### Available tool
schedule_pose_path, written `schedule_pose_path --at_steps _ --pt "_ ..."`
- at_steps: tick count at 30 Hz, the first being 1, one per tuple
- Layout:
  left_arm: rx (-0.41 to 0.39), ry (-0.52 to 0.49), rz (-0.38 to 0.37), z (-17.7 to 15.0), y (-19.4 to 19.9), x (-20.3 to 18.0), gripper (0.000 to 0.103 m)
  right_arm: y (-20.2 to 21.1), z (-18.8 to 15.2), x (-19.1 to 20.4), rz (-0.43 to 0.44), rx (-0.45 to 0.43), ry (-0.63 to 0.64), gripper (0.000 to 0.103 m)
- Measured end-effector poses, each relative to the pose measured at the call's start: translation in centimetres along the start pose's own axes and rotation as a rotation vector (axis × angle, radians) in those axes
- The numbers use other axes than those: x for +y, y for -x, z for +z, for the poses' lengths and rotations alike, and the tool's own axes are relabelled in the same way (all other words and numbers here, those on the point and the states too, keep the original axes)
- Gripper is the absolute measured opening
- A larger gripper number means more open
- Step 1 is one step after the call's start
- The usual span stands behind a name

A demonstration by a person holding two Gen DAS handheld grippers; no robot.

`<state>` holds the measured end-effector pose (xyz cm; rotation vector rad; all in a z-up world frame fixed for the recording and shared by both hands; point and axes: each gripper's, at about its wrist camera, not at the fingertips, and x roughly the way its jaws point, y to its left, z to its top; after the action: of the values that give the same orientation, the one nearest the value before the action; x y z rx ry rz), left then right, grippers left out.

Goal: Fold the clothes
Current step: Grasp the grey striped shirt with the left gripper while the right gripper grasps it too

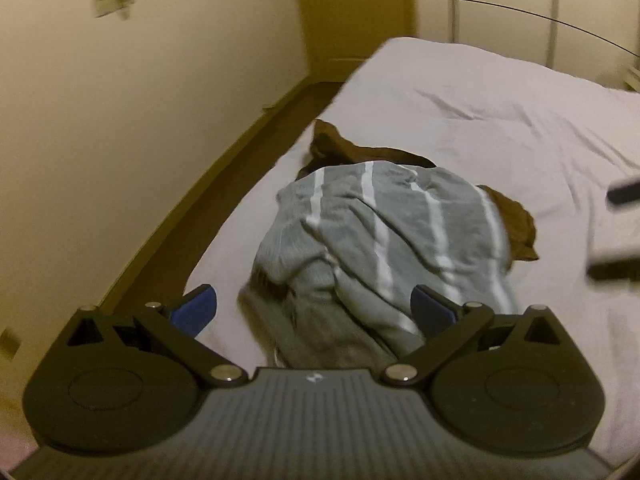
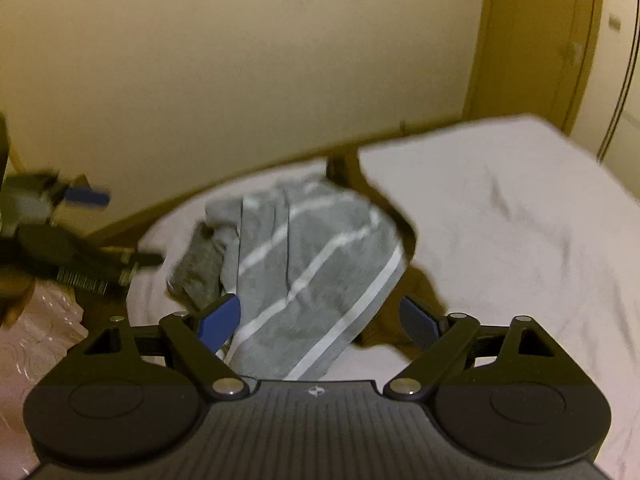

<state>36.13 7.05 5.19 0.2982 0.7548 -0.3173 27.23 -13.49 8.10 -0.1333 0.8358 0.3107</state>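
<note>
A grey garment with thin white stripes [image 1: 384, 232] lies crumpled in a heap on the white bed sheet [image 1: 500, 112], on top of a brown garment [image 1: 344, 148] that sticks out beyond it. My left gripper [image 1: 314, 306] hovers above the near end of the heap, open, its blue pads [image 1: 196, 308] clear of the cloth. The right wrist view shows the same striped garment [image 2: 312, 256] and brown garment [image 2: 424, 292]. My right gripper [image 2: 320, 322] is open above them, nothing pinched. The left gripper's body [image 2: 44, 236] appears blurred at the left edge of that view.
The bed runs along a cream wall [image 1: 120, 100] with a dark floor gap [image 1: 224, 152] between them. A wooden door [image 1: 356, 12] stands past the bed's far corner, and wardrobe fronts [image 1: 560, 4] at the right. A pinkish patterned cloth [image 2: 36, 344] lies at the lower left.
</note>
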Motion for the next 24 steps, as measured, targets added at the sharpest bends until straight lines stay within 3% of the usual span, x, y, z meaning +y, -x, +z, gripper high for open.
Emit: schedule_pose_path --at_steps 3,6,10,12,13,14,15,16,17,18,22,24 --pt "0.018 -0.082 -0.054 0.5 -4.9 1.9 0.099 -4.4 -0.8 2.4 0.009 0.066 0.056 0.078" --pt "0.049 -0.144 -0.093 0.8 -8.8 2.8 0.083 -8.2 -1.8 4.6 0.035 0.123 0.119 0.071" --pt "0.092 -0.187 -0.148 0.6 -12.6 3.1 0.076 -12.5 -3.0 5.8 0.030 0.182 0.162 0.070" --pt "0.106 -0.189 -0.188 0.6 -13.3 3.1 0.054 -14.4 -3.8 6.0 0.036 0.225 0.165 0.068" --pt "0.114 -0.189 -0.208 0.6 -13.7 3.1 0.049 -14.7 -3.9 6.1 0.035 0.235 0.175 0.059" --pt "0.109 -0.193 -0.211 0.8 -13.4 3.0 0.040 -15.1 -4.0 6.1 0.033 0.245 0.185 0.053" --pt "0.105 -0.196 -0.213 1.0 -13.2 3.0 0.032 -15.5 -4.2 6.2 0.032 0.254 0.195 0.038" --pt "0.095 -0.193 -0.215 1.3 -12.7 3.1 0.029 -15.7 -4.3 6.3 0.031 0.262 0.201 0.032" --pt "0.087 -0.186 -0.219 1.7 -12.3 3.2 0.024 -15.3 -4.0 6.0 0.032 0.258 0.185 0.014" --pt "0.075 -0.173 -0.231 2.1 -11.7 3.4 0.020 -14.8 -3.7 5.6 0.023 0.250 0.176 0.006" --pt "0.018 -0.174 -0.260 3.8 -9.1 3.7 0.015 -11.5 -1.9 3.4 0.008 0.199 0.100 0.004" --pt "-0.015 -0.176 -0.274 5.0 -7.9 3.5 0.005 -9.1 -0.9 2.2 -0.010 0.153 0.054 0.004"
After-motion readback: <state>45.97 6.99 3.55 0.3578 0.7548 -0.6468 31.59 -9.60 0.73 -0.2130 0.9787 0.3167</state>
